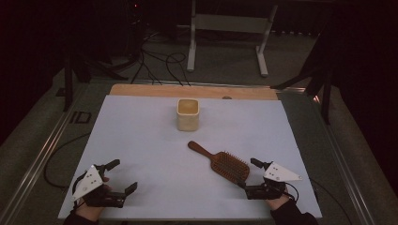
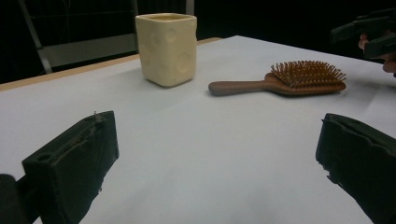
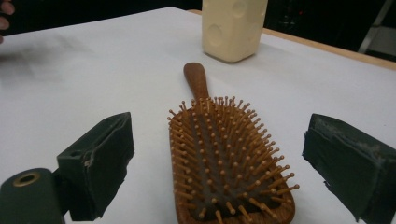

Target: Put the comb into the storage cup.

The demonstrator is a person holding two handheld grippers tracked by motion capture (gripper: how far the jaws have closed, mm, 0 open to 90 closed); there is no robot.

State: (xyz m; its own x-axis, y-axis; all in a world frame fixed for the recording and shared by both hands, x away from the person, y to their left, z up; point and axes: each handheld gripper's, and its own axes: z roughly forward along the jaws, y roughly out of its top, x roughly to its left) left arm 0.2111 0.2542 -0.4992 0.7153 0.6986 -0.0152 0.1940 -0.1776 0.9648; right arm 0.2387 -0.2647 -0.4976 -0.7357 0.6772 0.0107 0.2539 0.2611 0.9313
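**Dimly lit table, both claws wide open around nothing yet**

Mostly we struggle with the light: the room beyond the white table (image 1: 141, 140) is nearly black, and past its far edge we make out only a pale frame on the floor (image 1: 230, 28) and some cables. The person is cut off at the bottom of the high view, so we see just hands and sleeve ends. In the right gripper view the near end of the hairbrush (image 3: 229, 168) runs off the bottom edge, and the cream cup (image 3: 233, 25) loses its top at the upper edge.

The left gripper (image 1: 123, 176) sits at about 7 o'clock on the table. Its jaws stand wide apart with bare table between them; it holds and touches nothing. From its own camera the cup (image 2: 166, 49) lies at 11 o'clock and the hairbrush (image 2: 285, 80) at 1 o'clock, both well apart from it.

The right gripper (image 1: 248, 173) sits at about 5 o'clock, jaws spread just as wide. The bristle-up head of the hairbrush (image 1: 220, 161) lies between them, handle pointing toward the cup (image 1: 187, 114) at 12 o'clock. The pads stand clear of the brush on both sides, so nothing is gripped.
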